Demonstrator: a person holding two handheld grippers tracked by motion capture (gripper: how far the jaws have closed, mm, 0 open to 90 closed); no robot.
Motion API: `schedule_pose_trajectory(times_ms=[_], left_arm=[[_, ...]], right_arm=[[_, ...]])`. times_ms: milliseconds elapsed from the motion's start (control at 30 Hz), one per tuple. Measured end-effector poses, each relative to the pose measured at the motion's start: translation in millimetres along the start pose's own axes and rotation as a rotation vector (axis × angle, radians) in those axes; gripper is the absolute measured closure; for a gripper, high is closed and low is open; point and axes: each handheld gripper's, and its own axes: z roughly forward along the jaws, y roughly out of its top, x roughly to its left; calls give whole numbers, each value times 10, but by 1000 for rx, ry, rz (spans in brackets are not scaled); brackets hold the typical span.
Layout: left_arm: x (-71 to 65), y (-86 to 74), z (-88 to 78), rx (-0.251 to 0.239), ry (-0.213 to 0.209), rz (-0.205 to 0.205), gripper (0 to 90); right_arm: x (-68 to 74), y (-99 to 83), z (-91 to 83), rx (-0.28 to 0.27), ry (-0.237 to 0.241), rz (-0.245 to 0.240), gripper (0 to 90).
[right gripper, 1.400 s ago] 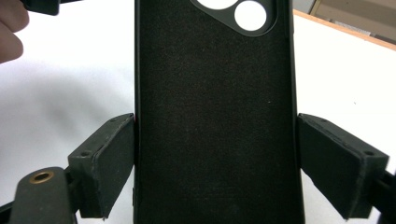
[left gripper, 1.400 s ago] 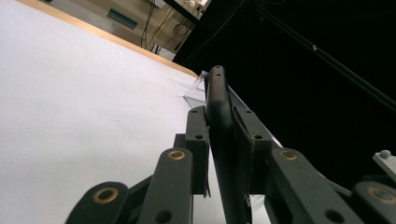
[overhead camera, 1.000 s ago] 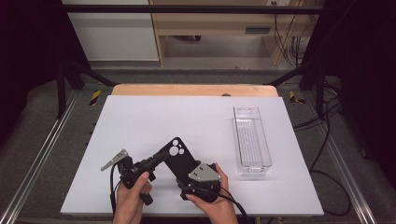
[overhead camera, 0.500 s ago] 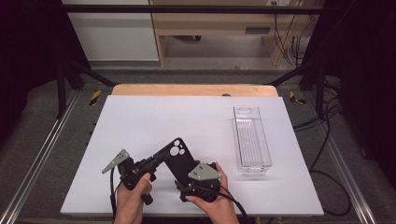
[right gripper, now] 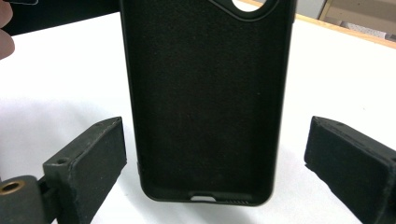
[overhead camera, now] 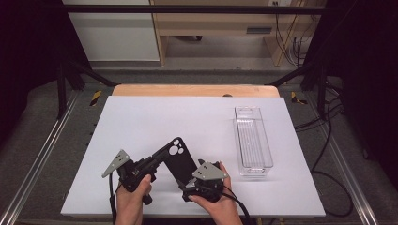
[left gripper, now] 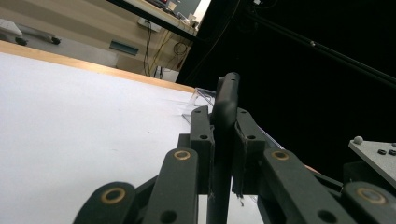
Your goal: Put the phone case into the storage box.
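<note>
Left tongs pinch the matte black rubbery phone case by its edge at the desk's 6 o'clock; right tongs straddle it, spread. That thin grip risks twisting or slipping free.

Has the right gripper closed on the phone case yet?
No: the right gripper has both jaws standing apart from the phone case.
</note>
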Motion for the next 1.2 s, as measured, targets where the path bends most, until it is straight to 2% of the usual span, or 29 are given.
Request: schedule_pose_trajectory(times_ms=[167,267,500,667,767,933,1200], left_arm=[[11,11,-3,4,13,29,805],[8,13,-9,-1,26,43,806],[9,18,-19,-7,39,75,805],[1,15,-21,-5,45,91,805],[-12,12,-14,-3,48,103,806],[-53,6,0,1,44,122,806],[-85,-9,16,6,47,141,806]], right_arm=[[-6,6,-10,5,3,-8,60],[-32,16,-41,-9,4,9,59],[-48,10,-40,-2,16,16,64],[-50,37,-56,-20,17,26,60],[-41,50,-61,-29,18,9,58],[-22,91,-78,-58,5,1,53],[8,107,-87,-76,-3,-1,49]])
